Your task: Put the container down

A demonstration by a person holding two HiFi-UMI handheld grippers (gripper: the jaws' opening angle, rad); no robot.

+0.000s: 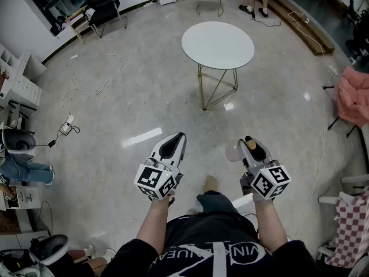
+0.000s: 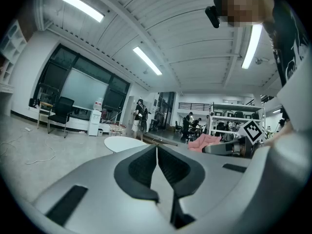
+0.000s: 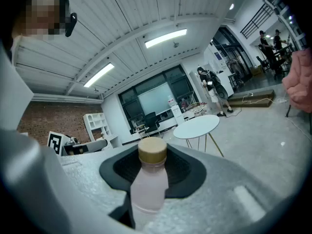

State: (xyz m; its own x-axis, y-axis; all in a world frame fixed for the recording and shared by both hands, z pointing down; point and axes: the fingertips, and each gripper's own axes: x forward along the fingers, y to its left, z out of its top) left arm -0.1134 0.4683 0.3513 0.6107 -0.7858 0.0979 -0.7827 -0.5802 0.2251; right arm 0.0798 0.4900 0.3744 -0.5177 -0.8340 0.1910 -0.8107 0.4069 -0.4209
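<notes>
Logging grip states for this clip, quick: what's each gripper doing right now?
Left gripper: shut, nothing between the jaws.
Right gripper: shut on the tan-capped pink bottle.

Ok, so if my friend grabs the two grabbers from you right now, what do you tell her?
Left gripper: jaws together, nothing in them.
Right gripper: closed on the bottle, which is pale pink with a tan cap and held upright.
White round table: ahead across the floor, out of reach from here.
Done: the bottle is in the grip, off any surface.
Left: set it down, probably on that table, then let go.
</notes>
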